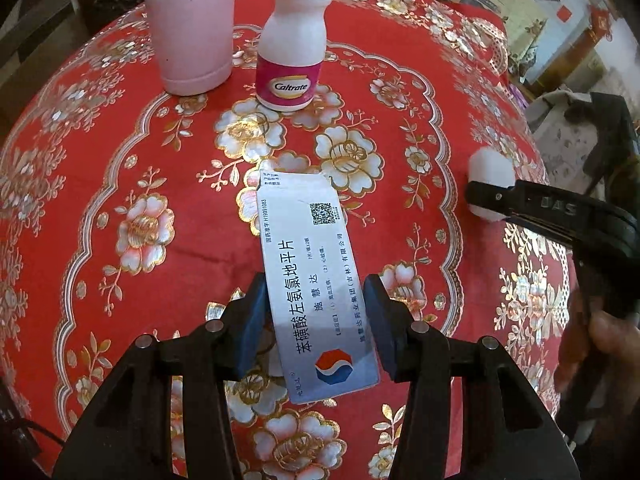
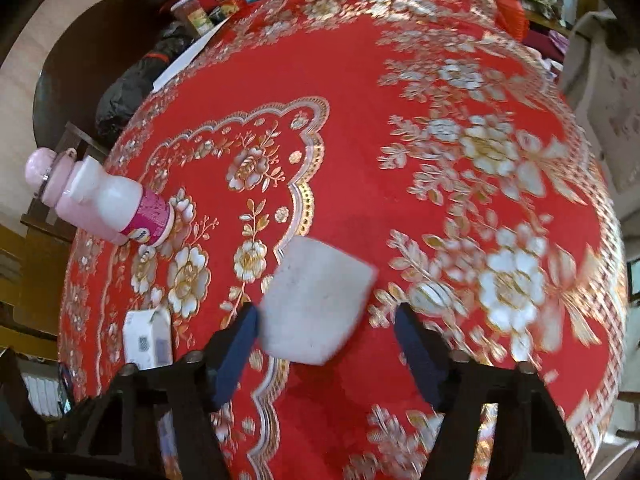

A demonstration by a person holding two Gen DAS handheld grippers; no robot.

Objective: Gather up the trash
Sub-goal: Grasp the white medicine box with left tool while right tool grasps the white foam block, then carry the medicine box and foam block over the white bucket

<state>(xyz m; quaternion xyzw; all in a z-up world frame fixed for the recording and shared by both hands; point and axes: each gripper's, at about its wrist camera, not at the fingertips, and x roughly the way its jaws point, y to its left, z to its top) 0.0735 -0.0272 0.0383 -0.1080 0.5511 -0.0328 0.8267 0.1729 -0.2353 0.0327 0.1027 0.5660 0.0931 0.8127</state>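
Left gripper [image 1: 316,320] clamps the medicine box [image 1: 316,280] by its long edges. Right gripper [image 2: 326,354] — white foam block [image 2: 318,300] between its pads, grip unclear — open red worktop [image 2: 360,160] beyond.

A table draped in a red cloth [image 1: 120,168] with gold and white flowers carries a pale pink cylindrical flask [image 1: 191,28] and, just beside it, a white plastic Caltrate bottle [image 1: 294,48], both upright. A flat white medicine box [image 1: 316,284] seems to lie nearer.
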